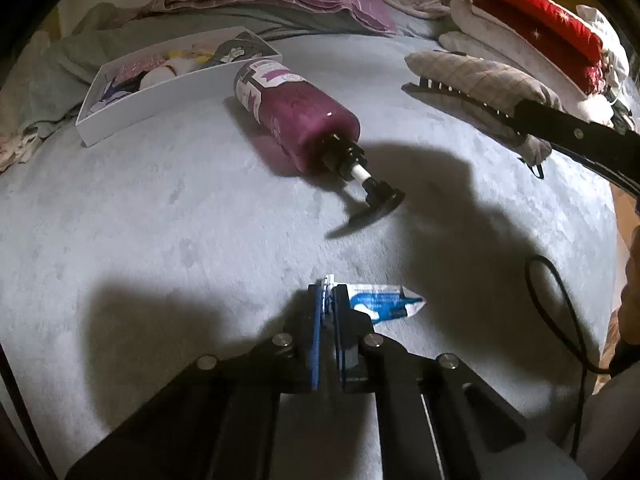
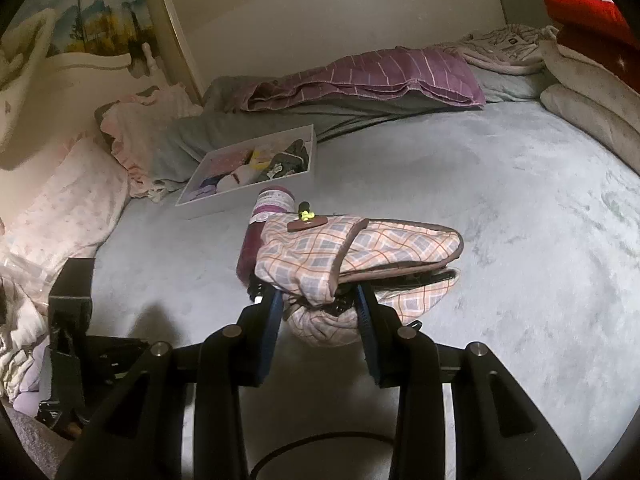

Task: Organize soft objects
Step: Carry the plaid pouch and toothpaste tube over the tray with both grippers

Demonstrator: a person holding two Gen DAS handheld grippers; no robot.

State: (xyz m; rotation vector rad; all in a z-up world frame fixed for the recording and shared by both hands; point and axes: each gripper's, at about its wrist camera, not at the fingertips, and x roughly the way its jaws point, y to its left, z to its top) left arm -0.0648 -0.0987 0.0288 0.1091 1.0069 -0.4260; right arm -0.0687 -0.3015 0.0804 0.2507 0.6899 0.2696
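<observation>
No writing is legible on the one purple pump bottle (image 1: 294, 114) lying mid-frame or on the blue-and-white tube (image 1: 386, 304) at lower centre, whose flat end the left gripper (image 1: 328, 300) pinches with jaws nearly together. The right gripper (image 2: 320, 304), jaws partly apart, clamps one plaid pouch (image 2: 356, 258) at centre frame. One white box (image 1: 120, 114) of small soft items sits upper left on the grey blanket (image 1: 160, 220).

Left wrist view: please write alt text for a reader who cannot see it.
The left gripper is shut on the end of a blue-and-white tube lying on a grey bedspread. Beyond lie a purple pump bottle on its side and a white box of small soft items.
</observation>
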